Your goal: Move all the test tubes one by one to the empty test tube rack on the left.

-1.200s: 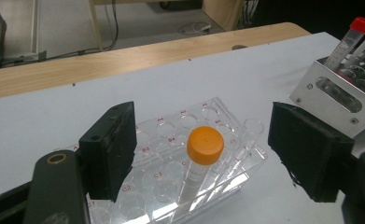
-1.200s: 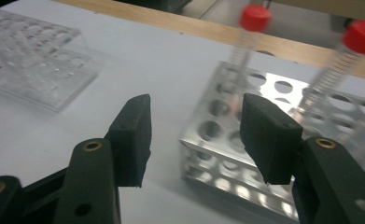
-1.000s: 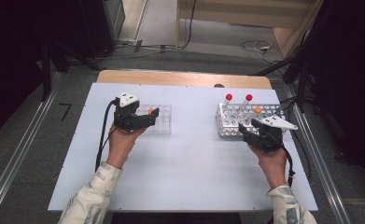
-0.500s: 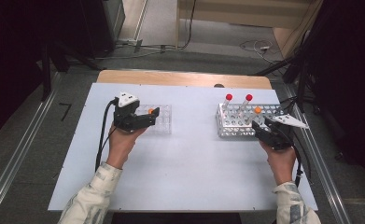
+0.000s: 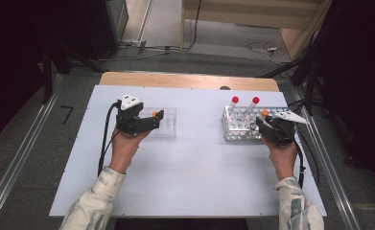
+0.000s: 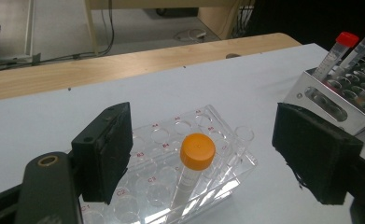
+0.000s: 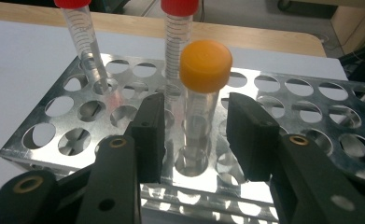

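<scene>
My left gripper (image 5: 157, 118) (image 6: 208, 161) stands open, its jaws wide on either side of an orange-capped tube (image 6: 197, 151) (image 5: 155, 114). That tube stands upright in a clear plastic rack (image 6: 171, 135) (image 5: 169, 127). My right gripper (image 5: 264, 120) (image 7: 195, 135) reaches at the near right part of a metal rack (image 5: 238, 129) (image 7: 54, 135). Another orange-capped tube (image 7: 205, 67) (image 5: 265, 113) stands upright in that rack between the pads. The jaws have just been closing, and narrow gaps remain on both sides of the tube.
Two red-capped tubes (image 5: 235, 100) (image 5: 255, 100) lean in the metal rack's far holes, just beyond my right gripper. The white table top (image 5: 199, 163) ends in a wooden strip (image 5: 185, 80) at the far edge. Cables lie on the floor beyond.
The right hand has shifted a little to the right and farther in at the metal rack, and its jaws have narrowed around the orange-capped tube. The left hand has stayed still.
</scene>
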